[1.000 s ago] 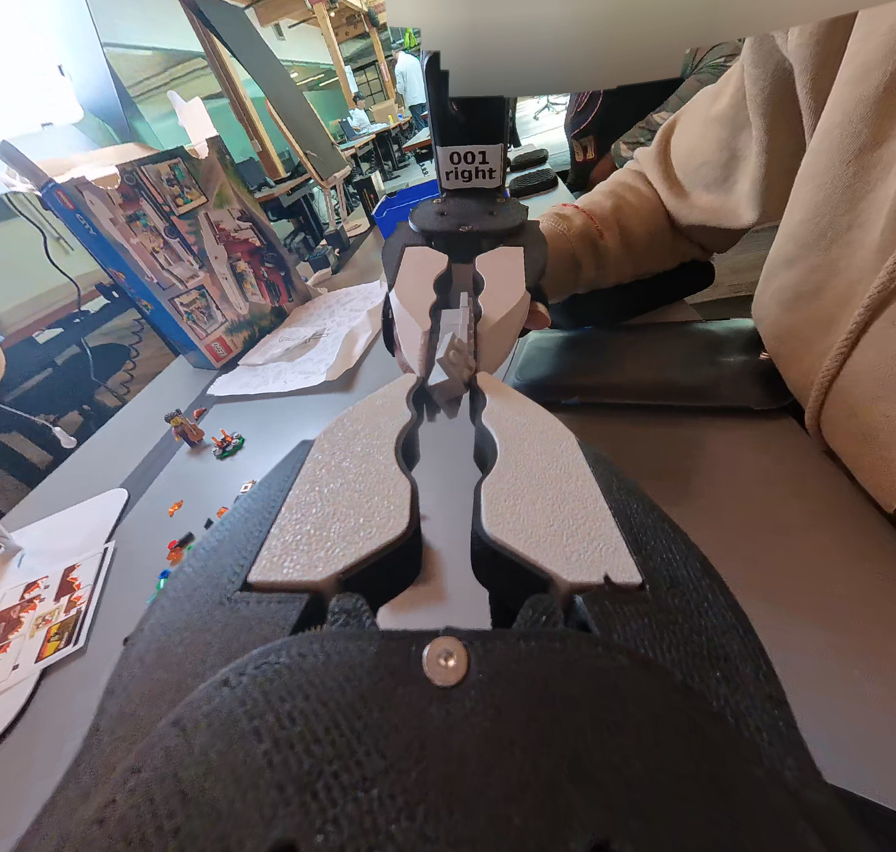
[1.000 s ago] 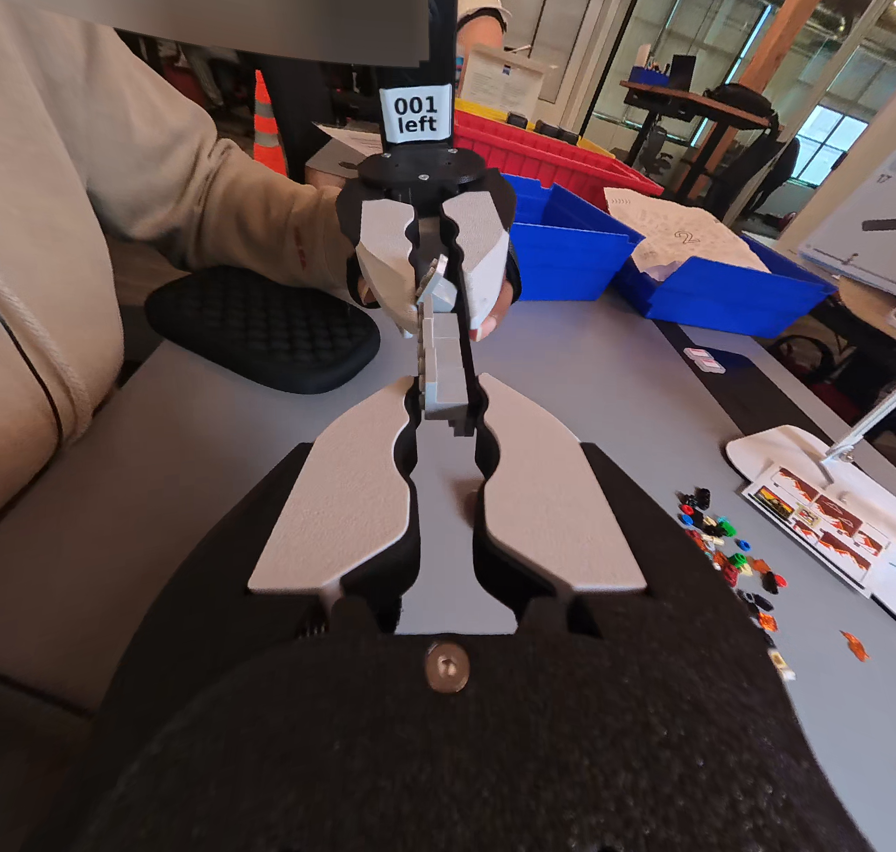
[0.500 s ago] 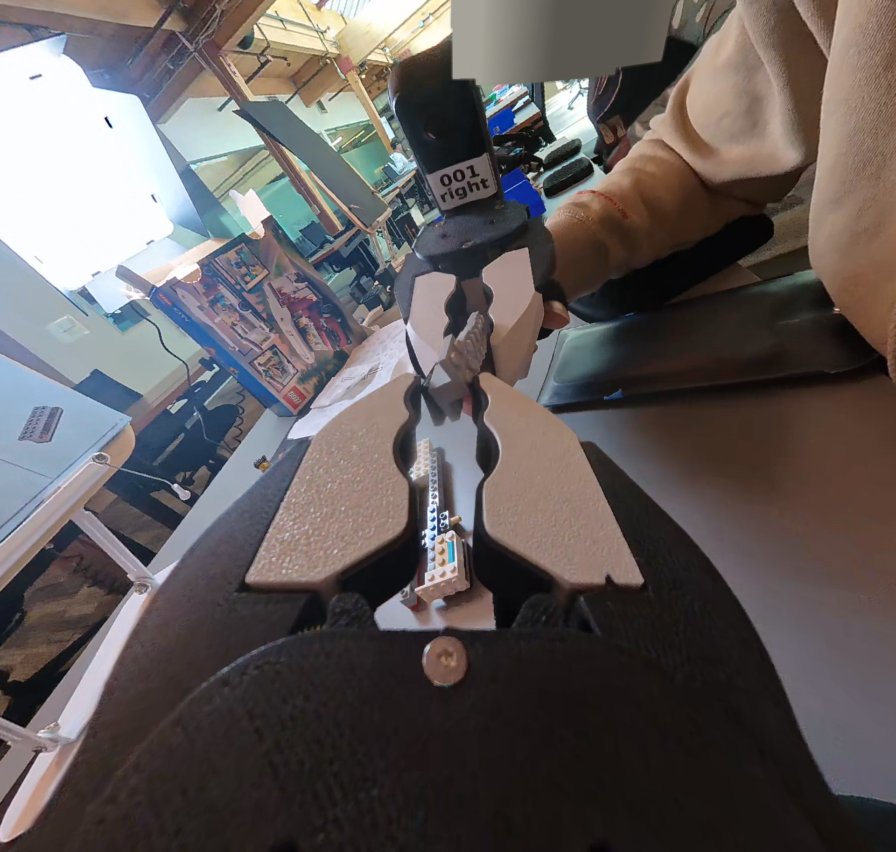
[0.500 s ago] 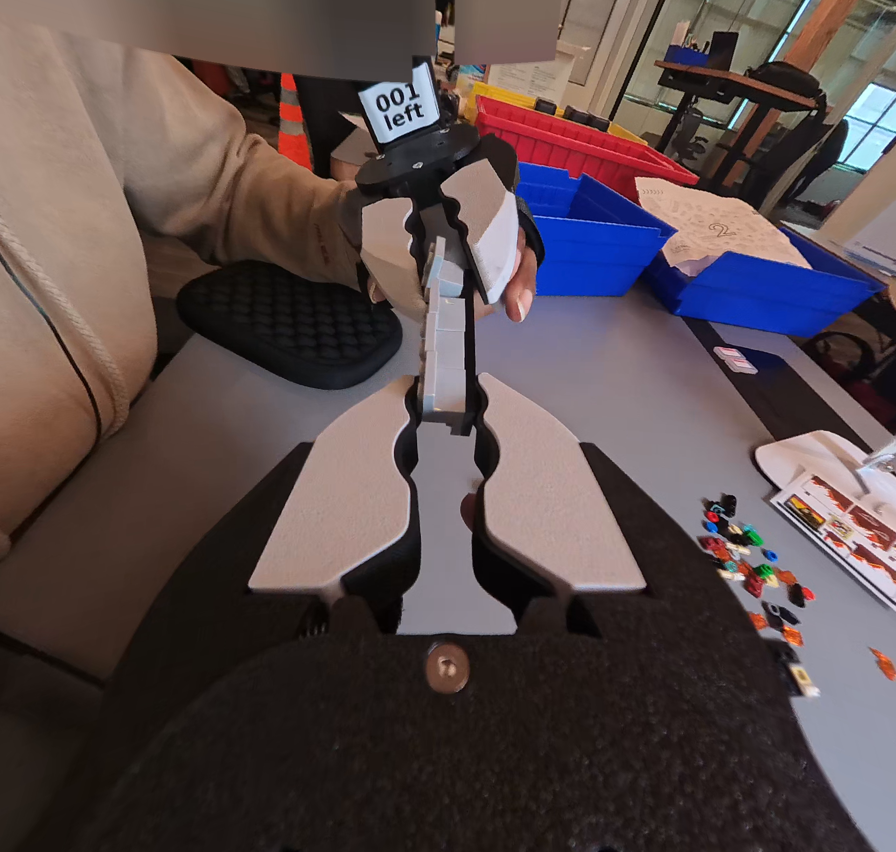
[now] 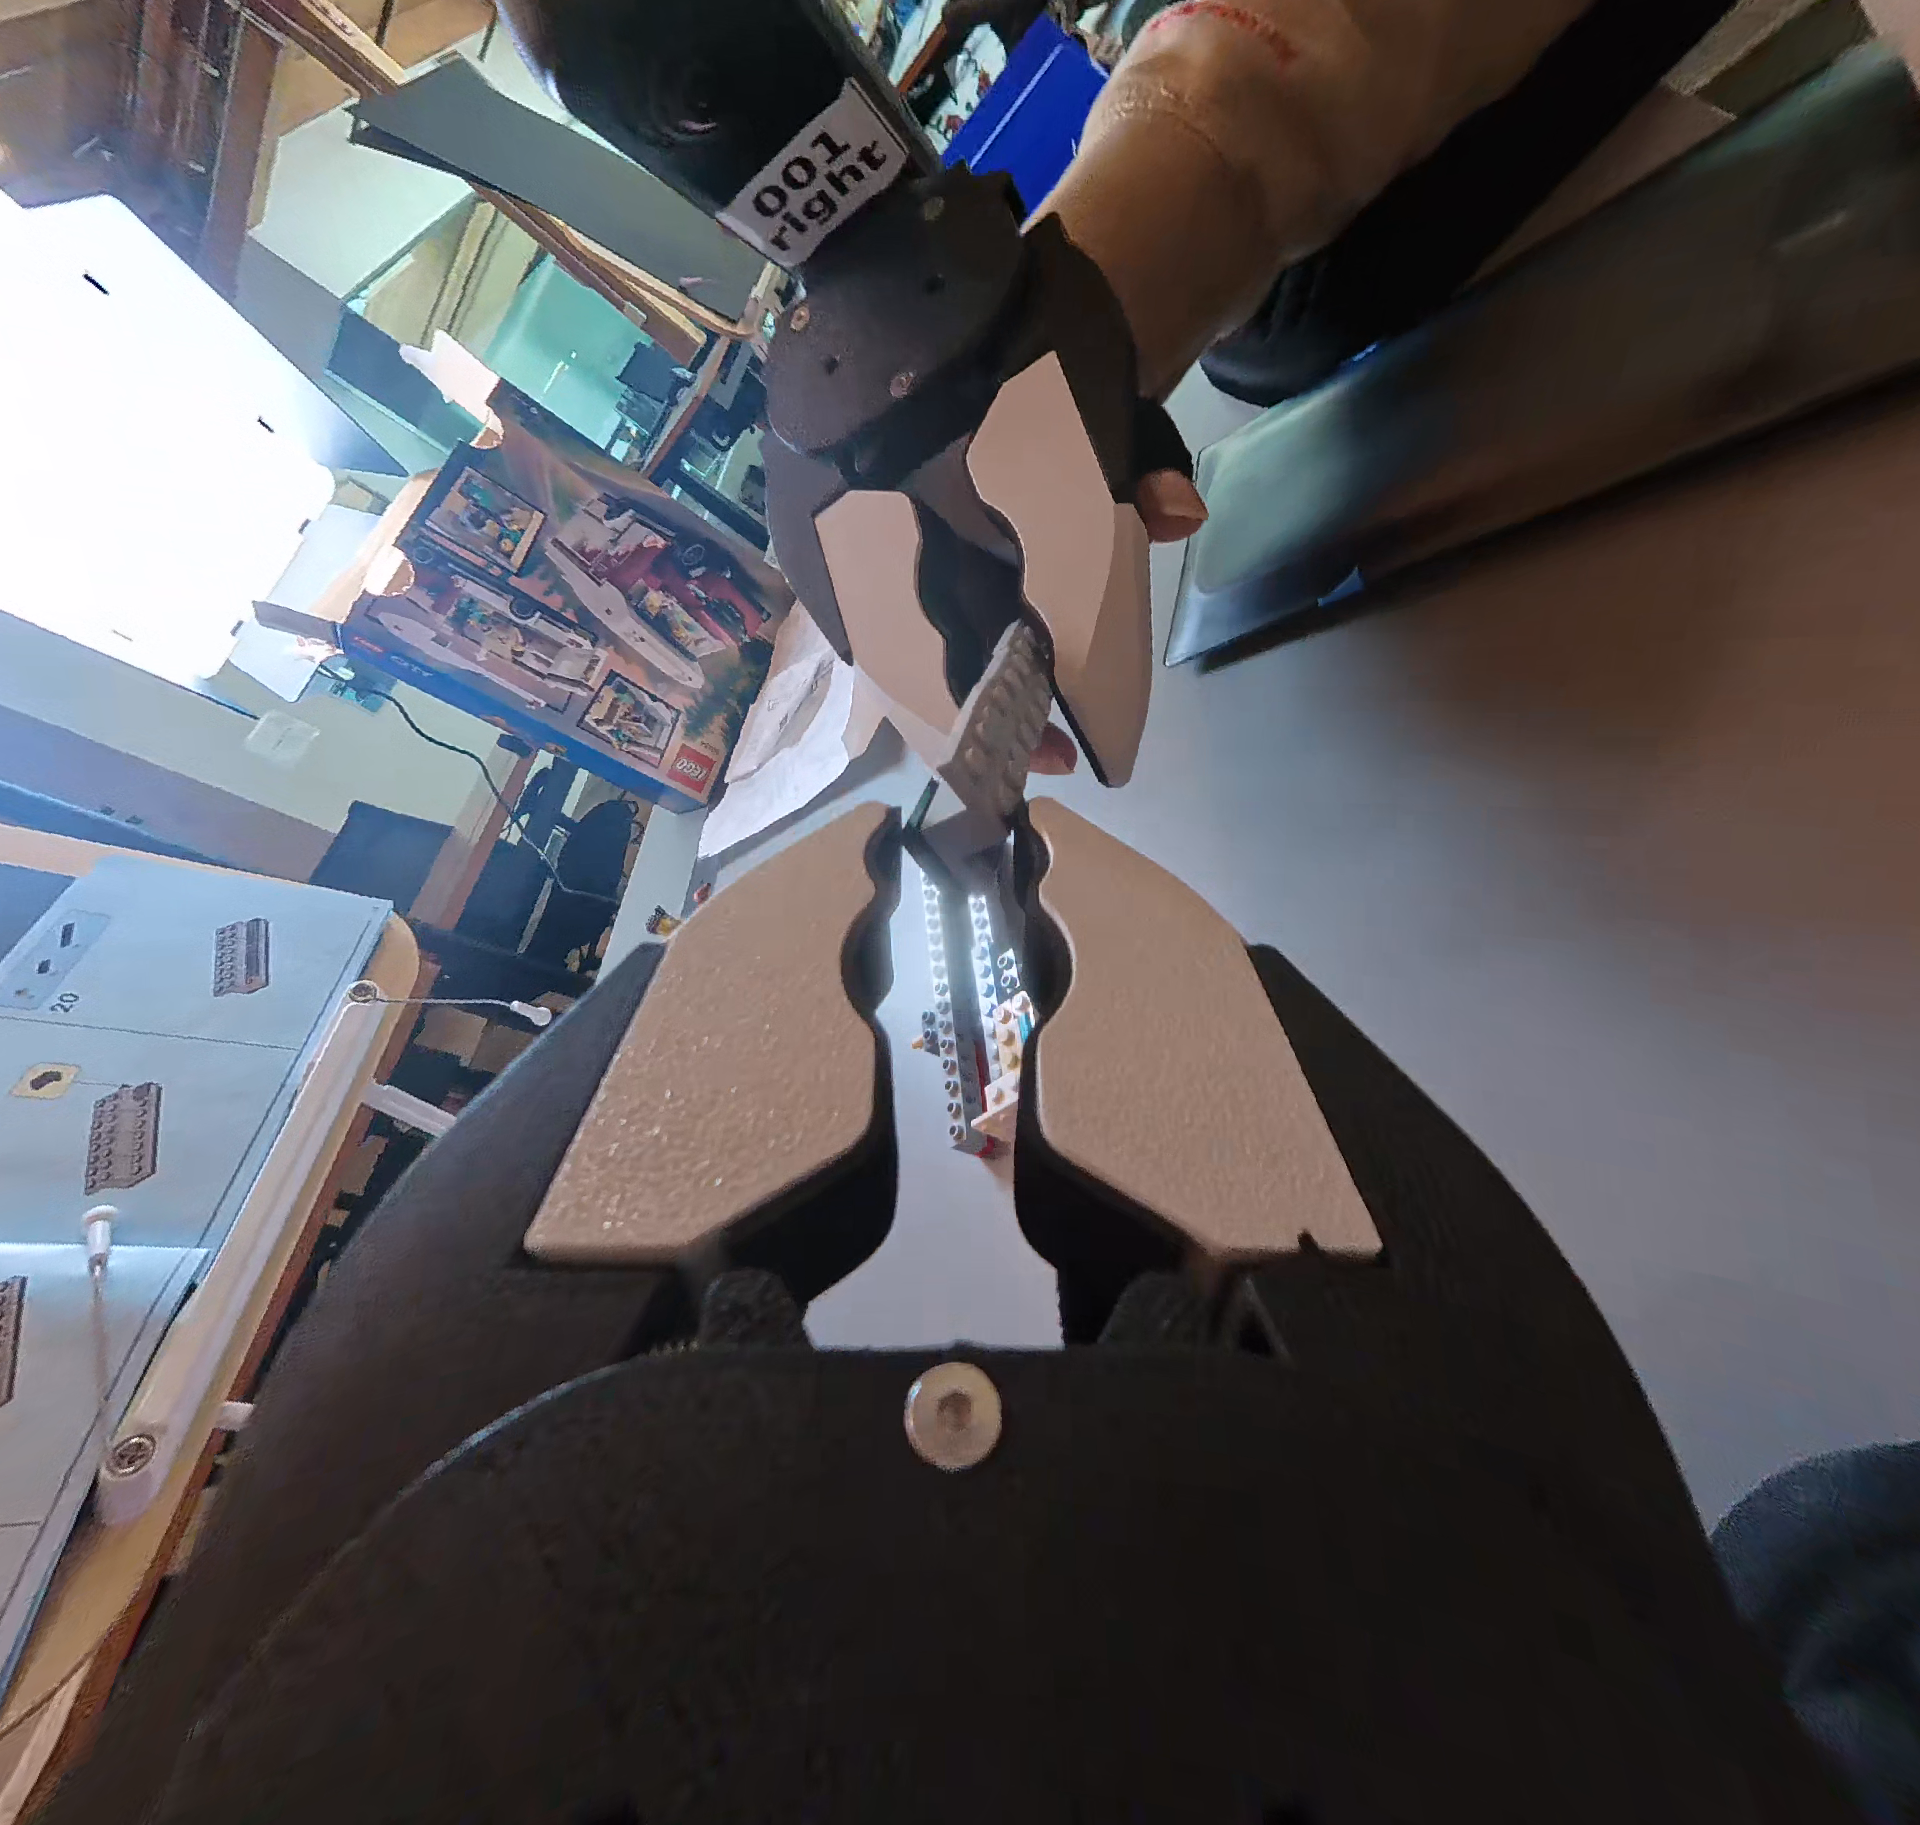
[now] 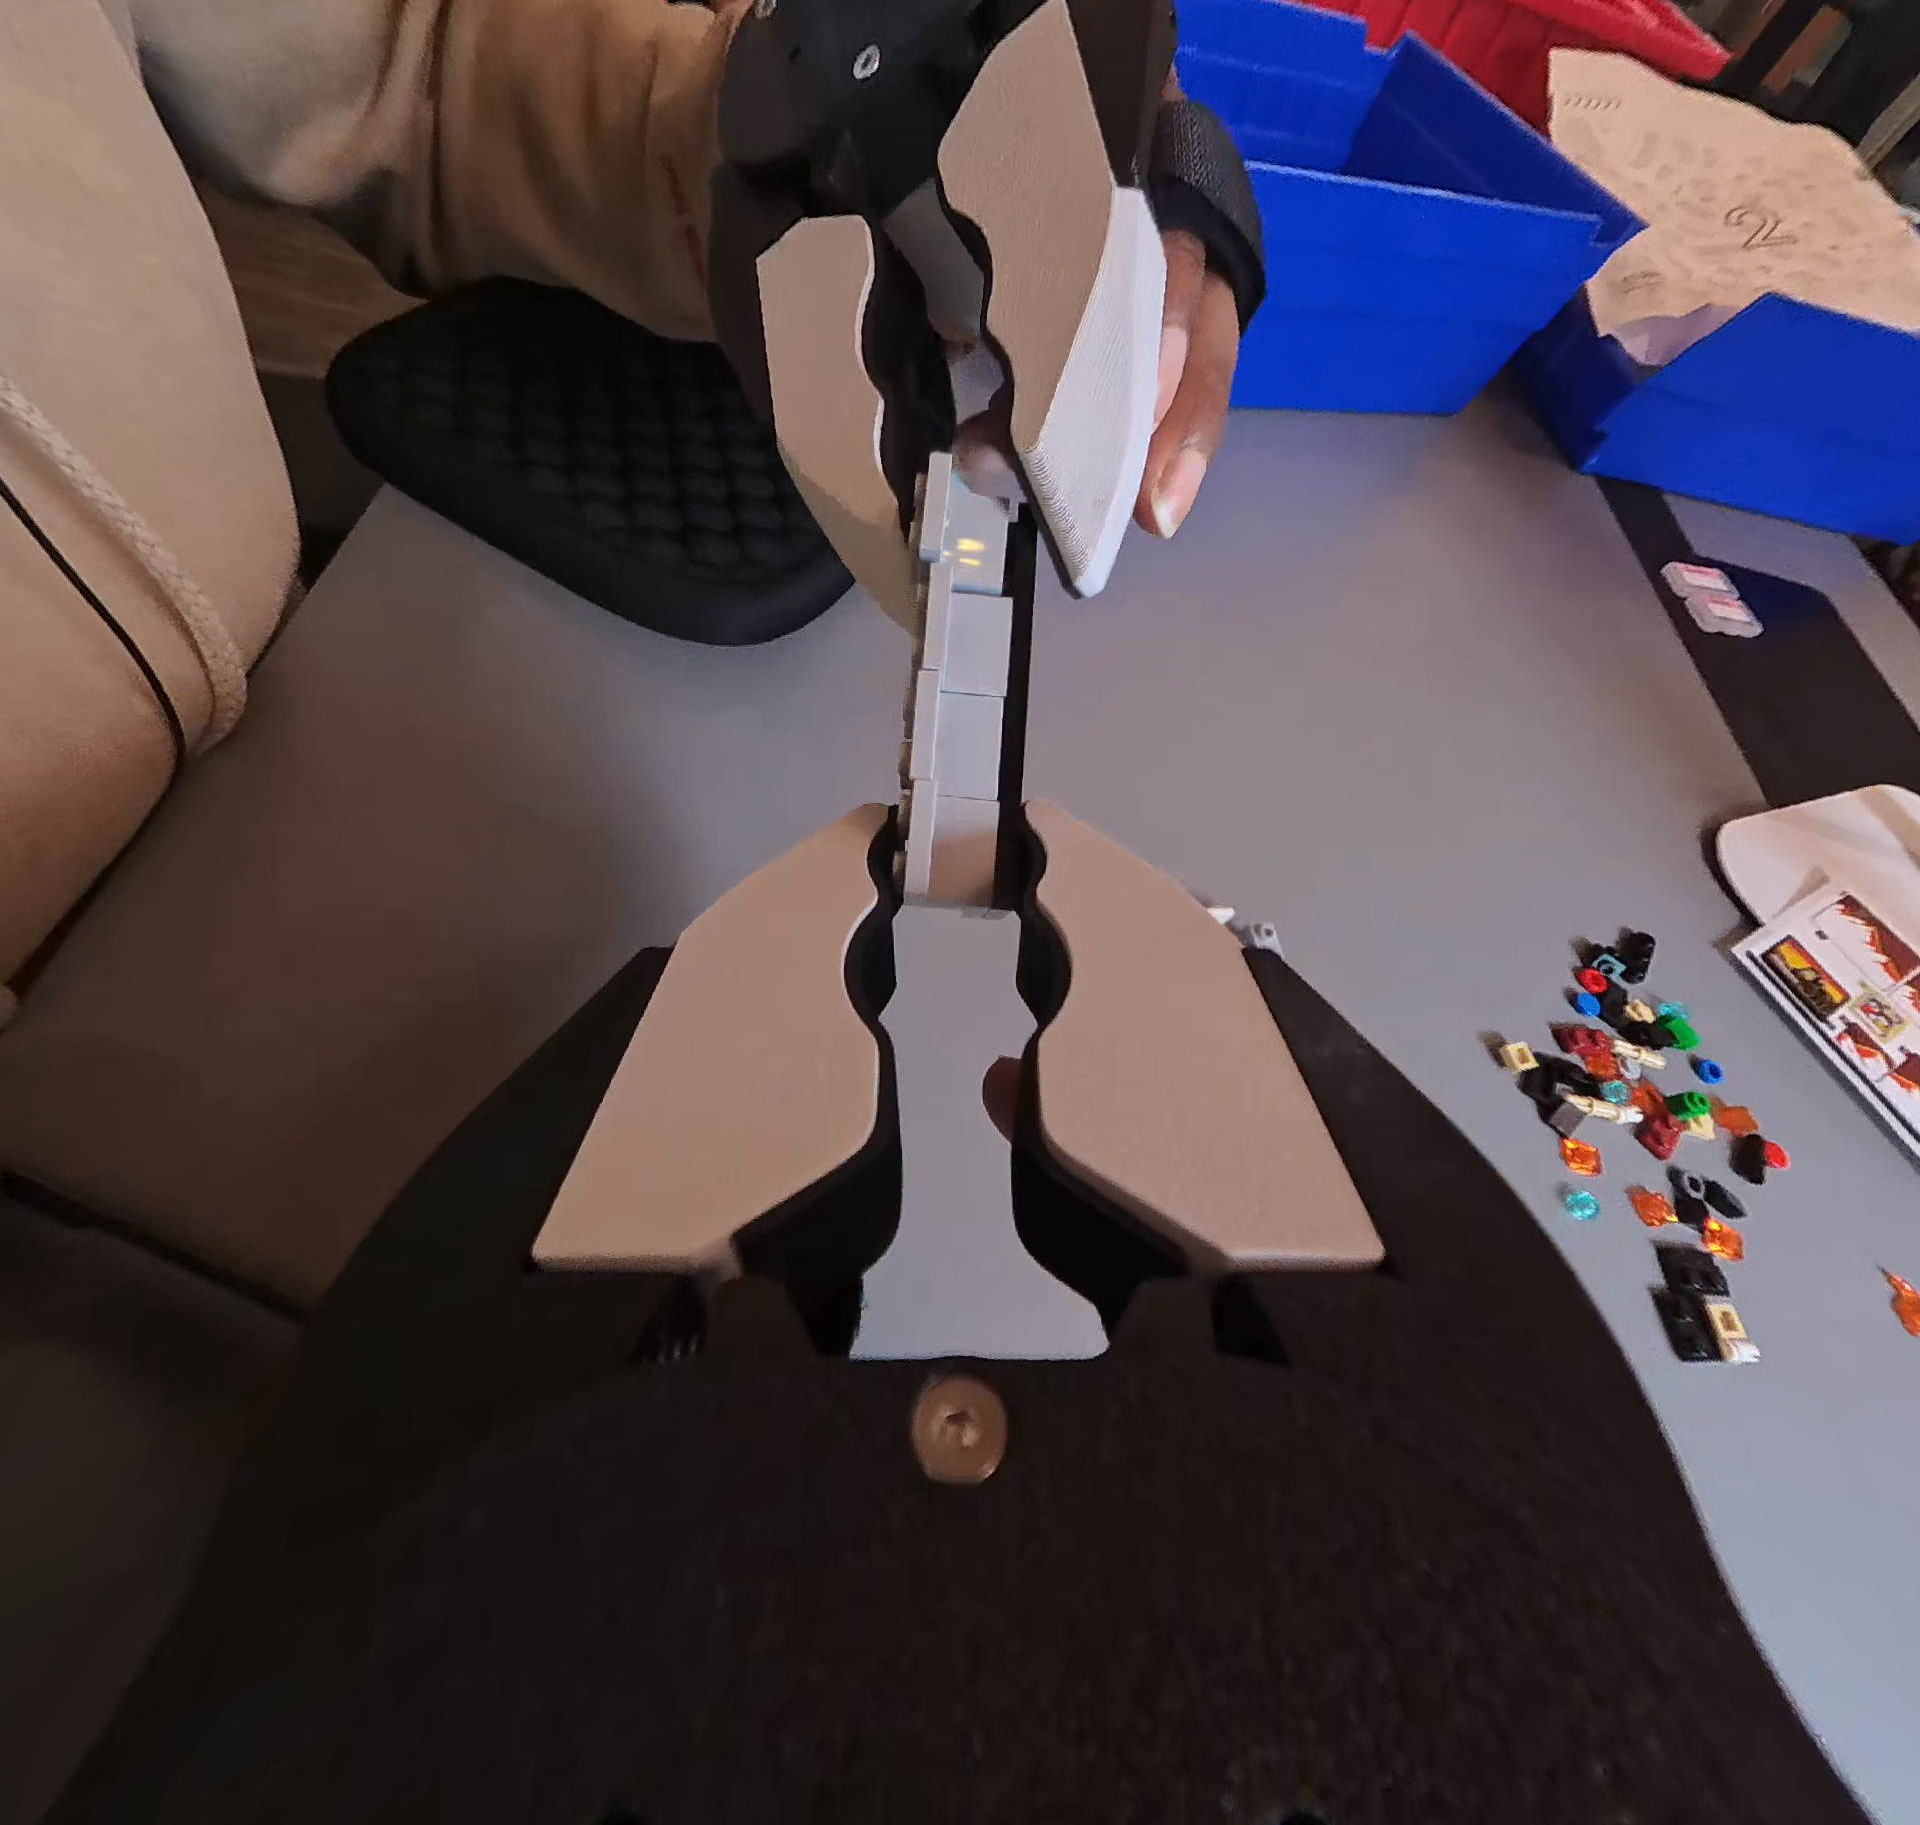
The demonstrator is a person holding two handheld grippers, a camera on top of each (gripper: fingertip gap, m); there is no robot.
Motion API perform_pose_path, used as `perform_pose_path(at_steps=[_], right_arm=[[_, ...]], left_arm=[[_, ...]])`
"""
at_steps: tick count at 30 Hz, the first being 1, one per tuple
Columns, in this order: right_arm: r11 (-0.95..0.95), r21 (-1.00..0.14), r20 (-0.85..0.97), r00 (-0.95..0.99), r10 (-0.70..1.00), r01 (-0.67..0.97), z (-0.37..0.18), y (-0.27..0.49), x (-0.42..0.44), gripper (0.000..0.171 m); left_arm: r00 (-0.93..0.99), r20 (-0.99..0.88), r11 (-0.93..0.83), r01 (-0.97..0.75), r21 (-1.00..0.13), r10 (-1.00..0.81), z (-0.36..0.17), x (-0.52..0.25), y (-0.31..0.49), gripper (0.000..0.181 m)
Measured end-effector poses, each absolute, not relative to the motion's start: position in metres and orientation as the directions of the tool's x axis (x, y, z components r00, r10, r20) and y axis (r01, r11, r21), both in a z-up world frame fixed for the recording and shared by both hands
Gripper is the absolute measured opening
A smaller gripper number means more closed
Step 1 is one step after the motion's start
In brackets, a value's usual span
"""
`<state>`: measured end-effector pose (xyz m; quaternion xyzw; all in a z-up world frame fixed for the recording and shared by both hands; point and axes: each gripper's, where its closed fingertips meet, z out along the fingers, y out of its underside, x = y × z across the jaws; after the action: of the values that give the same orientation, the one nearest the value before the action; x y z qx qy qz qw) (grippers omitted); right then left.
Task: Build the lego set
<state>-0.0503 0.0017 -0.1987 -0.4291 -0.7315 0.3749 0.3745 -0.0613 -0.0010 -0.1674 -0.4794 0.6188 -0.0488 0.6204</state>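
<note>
Grey table (image 6: 1403, 736), lego strip (image 6: 961, 695) clamped btwn both hand-held grippers' tips, L (image 5: 951, 830), R (image 6: 951, 861).

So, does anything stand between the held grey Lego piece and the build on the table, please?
Nothing visible: the grey Lego piece, shut in the left gripper and right gripper, hangs above the build.

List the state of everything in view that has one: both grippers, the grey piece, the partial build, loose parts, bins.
left gripper: shut on grey lego piece
right gripper: shut on grey lego piece
grey lego piece: held in the air between both grippers, gripped at each end
partial lego build: lying on the table
loose lego pieces: scattered on the table
blue bins: open
</note>
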Motion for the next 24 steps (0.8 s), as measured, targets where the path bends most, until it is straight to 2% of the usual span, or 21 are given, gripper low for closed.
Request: perform_pose_path(at_steps=[11, 17, 24], right_arm=[[0.272, -0.892, 0.107, -0.418, 0.902, 0.360, -0.208, -0.004, -0.046, 0.019], [0.179, -0.909, -0.023, -0.475, 0.879, 0.376, -0.209, -0.011, -0.041, 0.022], [0.135, -0.929, -0.036, -0.448, 0.893, 0.343, -0.202, -0.005, -0.045, 0.027]], left_arm=[[0.188, -0.734, 0.524, -0.588, -0.616, -0.652, -0.178, -0.058, -0.004, 0.019], [0.170, -0.744, 0.530, -0.601, -0.598, -0.647, -0.181, -0.053, -0.007, 0.018], [0.219, -0.671, 0.483, -0.542, -0.688, -0.709, -0.179, -0.052, -0.006, 0.016]])
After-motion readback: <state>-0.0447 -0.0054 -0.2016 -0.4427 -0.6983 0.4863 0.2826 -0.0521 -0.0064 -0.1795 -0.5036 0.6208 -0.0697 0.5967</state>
